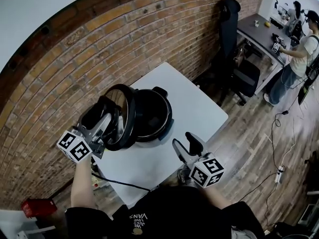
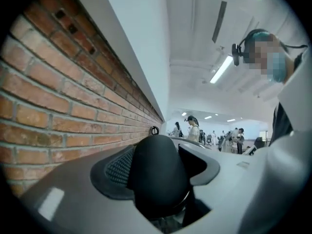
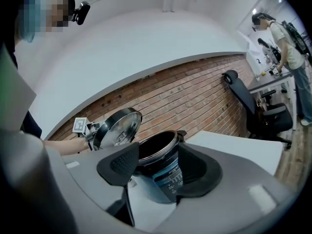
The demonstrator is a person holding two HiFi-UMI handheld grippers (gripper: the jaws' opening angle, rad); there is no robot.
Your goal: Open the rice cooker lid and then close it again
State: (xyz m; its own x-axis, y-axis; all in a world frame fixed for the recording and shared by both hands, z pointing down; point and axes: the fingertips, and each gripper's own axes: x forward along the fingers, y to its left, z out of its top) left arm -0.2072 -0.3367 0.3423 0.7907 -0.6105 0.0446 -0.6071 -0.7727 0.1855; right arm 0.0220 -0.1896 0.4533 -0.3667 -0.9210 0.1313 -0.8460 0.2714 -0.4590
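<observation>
Head view: the rice cooker [image 1: 154, 118] stands on a white table [image 1: 199, 108]. Its lid [image 1: 122, 116] is raised on edge at the pot's left, with the left gripper [image 1: 102, 128] on it. The right gripper [image 1: 187, 146] hovers near the table's front edge, apart from the cooker. A black chair [image 1: 239, 68] stands by the brick wall [image 1: 124, 44].
Left gripper view: the jaws pinch the lid's black knob [image 2: 158, 177].
Right gripper view: the jaws are spread and empty, and the open cooker beyond them is dark inside
</observation>
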